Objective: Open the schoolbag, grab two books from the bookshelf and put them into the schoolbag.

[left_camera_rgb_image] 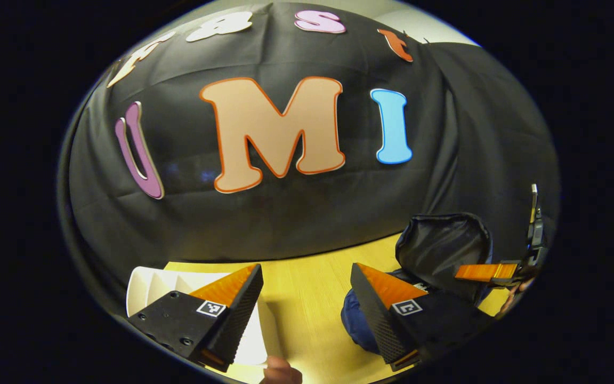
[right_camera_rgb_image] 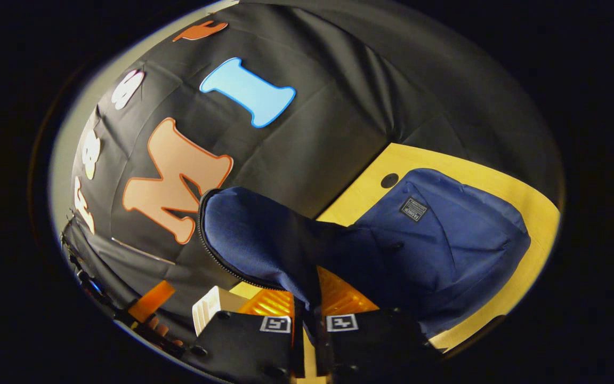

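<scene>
Each gripper, the left gripper (left_camera_rgb_image: 307, 309) and the right gripper (right_camera_rgb_image: 304, 314), has a black body with screw holes, wedge-shaped ribbed fingers (left_camera_rgb_image: 232, 320), and a small square black-and-white marker on each finger.

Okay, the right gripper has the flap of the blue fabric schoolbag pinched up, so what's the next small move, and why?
Probably send the open left gripper toward the white bookshelf. The right gripper holds the blue fabric schoolbag's flap raised, so the bag is open, and the left one carries nothing.

Bare table (left_camera_rgb_image: 307, 288) lies open between white bookshelf (left_camera_rgb_image: 147, 285) and schoolbag (left_camera_rgb_image: 440, 250)
</scene>
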Demonstrator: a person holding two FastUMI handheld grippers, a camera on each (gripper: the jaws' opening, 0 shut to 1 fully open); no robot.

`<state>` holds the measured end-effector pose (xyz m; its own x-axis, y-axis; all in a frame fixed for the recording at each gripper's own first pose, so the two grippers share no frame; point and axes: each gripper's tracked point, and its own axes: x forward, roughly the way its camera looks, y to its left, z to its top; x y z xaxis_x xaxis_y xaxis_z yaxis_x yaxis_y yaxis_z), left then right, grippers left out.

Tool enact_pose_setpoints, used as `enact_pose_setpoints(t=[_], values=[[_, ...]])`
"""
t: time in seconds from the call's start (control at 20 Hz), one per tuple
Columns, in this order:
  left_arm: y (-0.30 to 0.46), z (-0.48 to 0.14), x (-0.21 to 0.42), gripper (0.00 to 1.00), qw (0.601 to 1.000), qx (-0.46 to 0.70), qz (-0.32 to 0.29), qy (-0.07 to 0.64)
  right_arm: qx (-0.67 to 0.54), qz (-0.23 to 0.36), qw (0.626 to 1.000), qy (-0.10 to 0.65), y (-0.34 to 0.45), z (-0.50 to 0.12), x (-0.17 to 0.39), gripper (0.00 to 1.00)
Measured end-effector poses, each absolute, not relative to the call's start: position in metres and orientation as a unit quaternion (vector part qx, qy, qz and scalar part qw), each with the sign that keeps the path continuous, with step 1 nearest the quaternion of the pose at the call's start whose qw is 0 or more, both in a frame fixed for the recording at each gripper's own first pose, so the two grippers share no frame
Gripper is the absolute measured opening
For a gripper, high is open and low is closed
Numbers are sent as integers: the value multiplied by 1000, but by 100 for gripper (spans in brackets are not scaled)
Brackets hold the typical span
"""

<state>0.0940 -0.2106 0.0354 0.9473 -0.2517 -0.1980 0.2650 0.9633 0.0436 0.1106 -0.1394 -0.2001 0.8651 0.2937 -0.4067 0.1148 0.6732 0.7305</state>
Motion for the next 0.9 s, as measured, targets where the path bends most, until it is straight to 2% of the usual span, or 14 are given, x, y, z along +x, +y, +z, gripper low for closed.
enact_pose_setpoints(t=[0.2,0.25,0.4,0.45,0.7,0.9], values=[[-187,44,71,96,989,24,-116,87,377,66,889,253,-119,-192,101,64],[-183,43,66,99,990,18,-112,88,366,68,893,254,-114,-192,95,71],[-168,39,48,96,991,7,-104,89,322,70,908,259,-101,-187,72,93],[-163,37,41,96,991,4,-99,87,311,72,912,256,-97,-182,64,97],[-146,26,12,97,992,-6,-89,87,263,95,927,250,-75,-173,22,94],[-141,21,-8,97,993,2,-83,82,239,94,939,228,-71,-153,9,100]])
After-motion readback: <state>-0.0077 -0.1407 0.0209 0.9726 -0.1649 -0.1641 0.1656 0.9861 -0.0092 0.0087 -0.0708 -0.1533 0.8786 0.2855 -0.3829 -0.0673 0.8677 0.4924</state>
